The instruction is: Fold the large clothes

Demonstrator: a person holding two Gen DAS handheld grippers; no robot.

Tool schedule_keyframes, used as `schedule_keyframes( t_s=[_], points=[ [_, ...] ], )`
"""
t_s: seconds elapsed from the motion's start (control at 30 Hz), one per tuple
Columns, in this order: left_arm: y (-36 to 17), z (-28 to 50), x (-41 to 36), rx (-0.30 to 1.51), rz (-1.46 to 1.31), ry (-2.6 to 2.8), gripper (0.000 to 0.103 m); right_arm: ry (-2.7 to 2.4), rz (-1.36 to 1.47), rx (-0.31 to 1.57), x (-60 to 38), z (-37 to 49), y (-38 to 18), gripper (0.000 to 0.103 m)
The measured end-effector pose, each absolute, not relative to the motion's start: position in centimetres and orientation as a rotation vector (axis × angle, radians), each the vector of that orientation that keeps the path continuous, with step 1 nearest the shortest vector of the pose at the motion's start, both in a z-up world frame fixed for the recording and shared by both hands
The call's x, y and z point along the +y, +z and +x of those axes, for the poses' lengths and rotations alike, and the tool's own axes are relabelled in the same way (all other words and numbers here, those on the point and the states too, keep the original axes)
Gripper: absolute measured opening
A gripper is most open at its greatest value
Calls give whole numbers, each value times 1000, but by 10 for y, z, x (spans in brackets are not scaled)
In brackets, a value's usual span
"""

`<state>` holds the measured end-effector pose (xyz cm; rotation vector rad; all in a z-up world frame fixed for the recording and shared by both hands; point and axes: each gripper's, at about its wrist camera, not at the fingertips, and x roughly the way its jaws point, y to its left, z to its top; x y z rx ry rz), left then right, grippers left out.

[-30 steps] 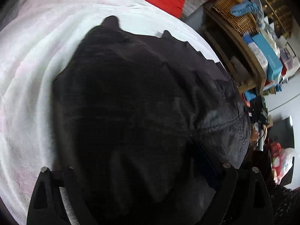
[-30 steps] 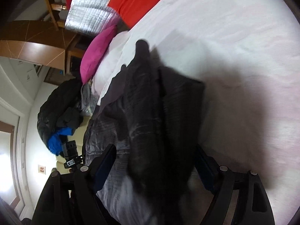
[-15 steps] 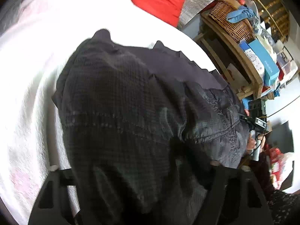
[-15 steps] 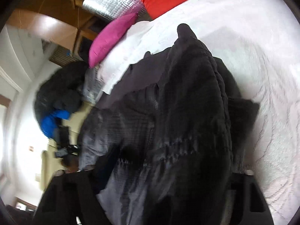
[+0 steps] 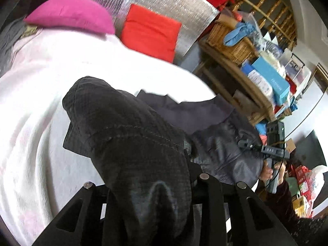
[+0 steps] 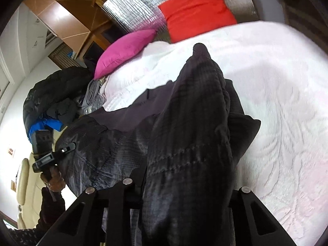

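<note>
A dark quilted jacket [image 5: 131, 143] lies on the white bedspread [image 5: 41, 102], its near part bunched and lifted. My left gripper [image 5: 143, 194] is closing, and a thick fold of the jacket is pinched between its jaws. In the right wrist view the jacket [image 6: 190, 133] runs up as a ridge from my right gripper [image 6: 184, 194], which is also closing on a fold of it. Each view shows the other gripper at the jacket's far edge, held by a hand: the right gripper [image 5: 272, 151] and the left gripper [image 6: 47, 155]. The fingertips are hidden by cloth.
A pink pillow [image 5: 69, 14] and a red pillow [image 5: 149, 32] lean on a silver padded panel [image 5: 164, 2] at the bed's head. A wooden shelf [image 5: 235, 75] with a basket and boxes stands to the right. Dark clothes [image 6: 53, 94] are piled beside the bed.
Both grippers went from wide open around the jacket to closed on its folds. Both hands rose and tipped up, lifting the near fabric off the bedspread and bringing the pillows into view.
</note>
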<state>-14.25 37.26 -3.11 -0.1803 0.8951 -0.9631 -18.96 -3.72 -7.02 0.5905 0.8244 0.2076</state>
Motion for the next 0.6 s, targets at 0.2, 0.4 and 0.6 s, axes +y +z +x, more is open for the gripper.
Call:
schedule_keyframes(
  t_s=[0.2,0.4,0.6],
  points=[
    [-46,-126,367,918,-195,-847,30,108,625,771,-58,-197,-69,30],
    [-96,-102,387,1116,-189,-703,55,16,740,884,-86,-192,-115,30],
    [-112,-111,401,1202,-164,-603,74,-10,767,900,-88,-197,-112,62]
  ],
)
